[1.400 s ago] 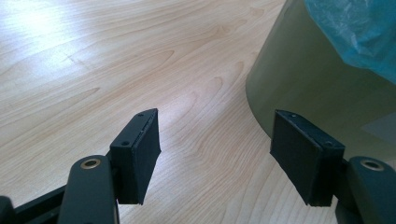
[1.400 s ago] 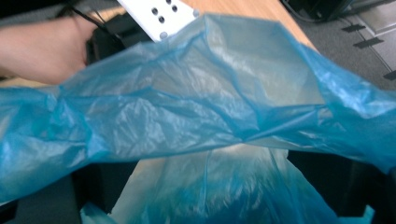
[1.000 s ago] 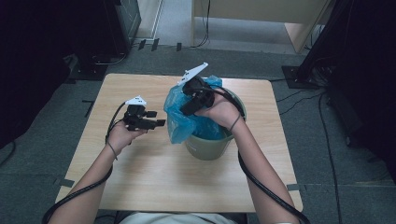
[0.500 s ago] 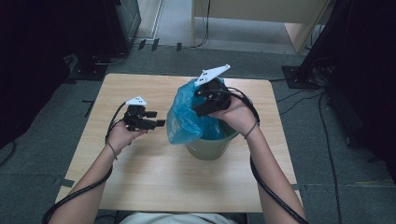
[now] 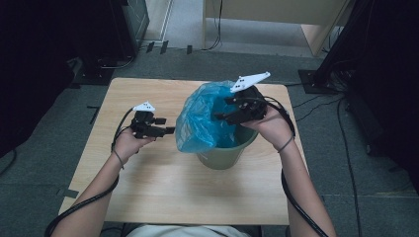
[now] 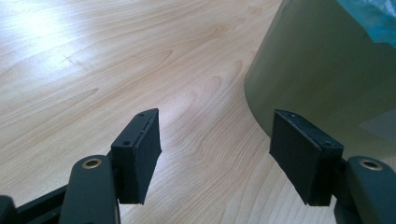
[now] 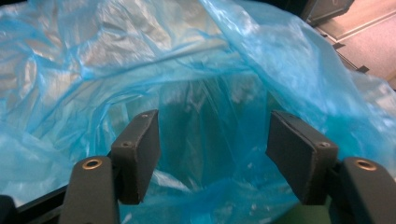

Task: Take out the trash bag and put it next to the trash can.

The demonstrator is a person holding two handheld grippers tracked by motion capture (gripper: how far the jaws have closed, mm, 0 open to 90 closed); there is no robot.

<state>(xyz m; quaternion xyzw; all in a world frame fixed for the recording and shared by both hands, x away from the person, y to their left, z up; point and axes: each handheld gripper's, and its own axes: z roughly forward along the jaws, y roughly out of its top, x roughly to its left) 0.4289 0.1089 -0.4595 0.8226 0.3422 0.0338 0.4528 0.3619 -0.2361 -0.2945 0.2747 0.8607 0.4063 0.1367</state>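
Two grippers work at a green bin (image 5: 226,154) lined with a blue bag (image 5: 201,126), standing toward the right of the wooden table (image 5: 163,190). Left gripper (image 5: 170,131) hovers just beside the bin's left wall, its jaws spread with nothing between them. Right gripper (image 5: 217,117) sits over the bin's mouth, pointing into the bag; its jaws have just been closing but stand apart, with no film pinched between the pads (image 7: 140,156).
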